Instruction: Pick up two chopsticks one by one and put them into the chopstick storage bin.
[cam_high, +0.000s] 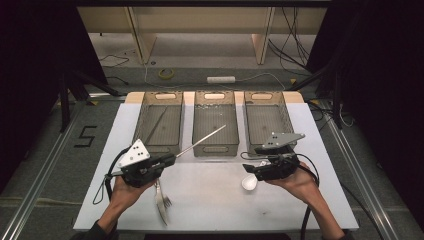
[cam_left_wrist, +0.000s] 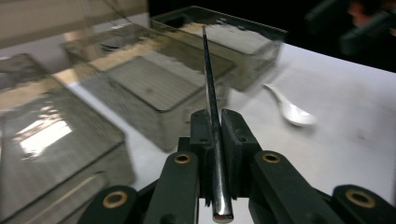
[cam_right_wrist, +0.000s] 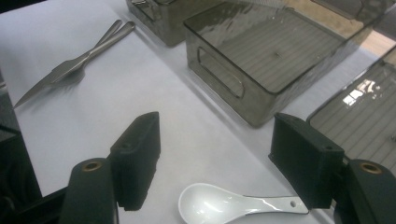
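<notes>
Left gripper (cam_high: 170, 159): jaws pressed together on a metal chopstick (cam_high: 202, 141), pinched near its blunt end – its point slants up and right over the middle bin (cam_high: 215, 150).
Left bin (cam_high: 145, 117): a thin stick lies inside it.
Fork and knife (cam_high: 162, 200): crossed on the white table (cam_high: 215, 200), just beside the left hand (cam_high: 127, 187).
Middle bin: smoky plastic, between the other two at the table's far side.
White spoon (cam_right_wrist: 233, 205): lying on the table, bowl toward the left in the right gripper view – between the right jaws, not touched.
Right gripper (cam_right_wrist: 224, 161): jaws spread wide, nothing pinched.
Right bin (cam_high: 287, 117): beyond the right gripper.
</notes>
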